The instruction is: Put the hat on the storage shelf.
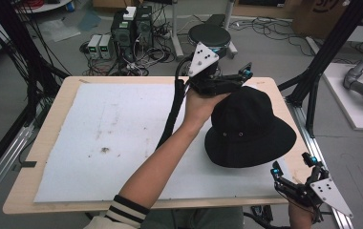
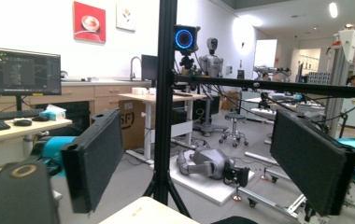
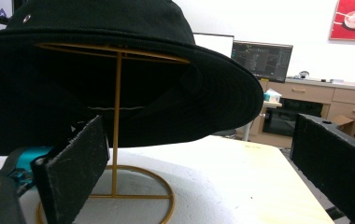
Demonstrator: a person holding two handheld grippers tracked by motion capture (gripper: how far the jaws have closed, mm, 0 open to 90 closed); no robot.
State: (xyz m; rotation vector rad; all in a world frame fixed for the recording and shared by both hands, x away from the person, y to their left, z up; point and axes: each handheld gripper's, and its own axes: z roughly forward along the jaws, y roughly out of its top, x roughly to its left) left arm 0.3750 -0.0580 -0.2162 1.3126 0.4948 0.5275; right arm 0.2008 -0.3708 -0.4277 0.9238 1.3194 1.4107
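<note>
A black bucket hat (image 1: 249,126) sits on a thin gold wire stand (image 3: 116,140) at the right side of the table. The stand's ring base (image 3: 161,186) rests on the white mat (image 1: 117,138). My left gripper (image 1: 239,81) is held just behind the hat's crown at the table's far edge, open and holding nothing; its pads (image 2: 94,158) stand wide apart facing the room. My right gripper (image 1: 292,163) is off the table's near right corner, open, level with the hat's brim (image 3: 119,70) and a short way from it.
The wooden table (image 1: 41,143) carries the white mat, which is stained near its middle. A black frame post (image 1: 313,90) stands by the right edge. Power units and cables (image 1: 122,38) and a stool (image 1: 209,36) lie on the floor beyond the far edge.
</note>
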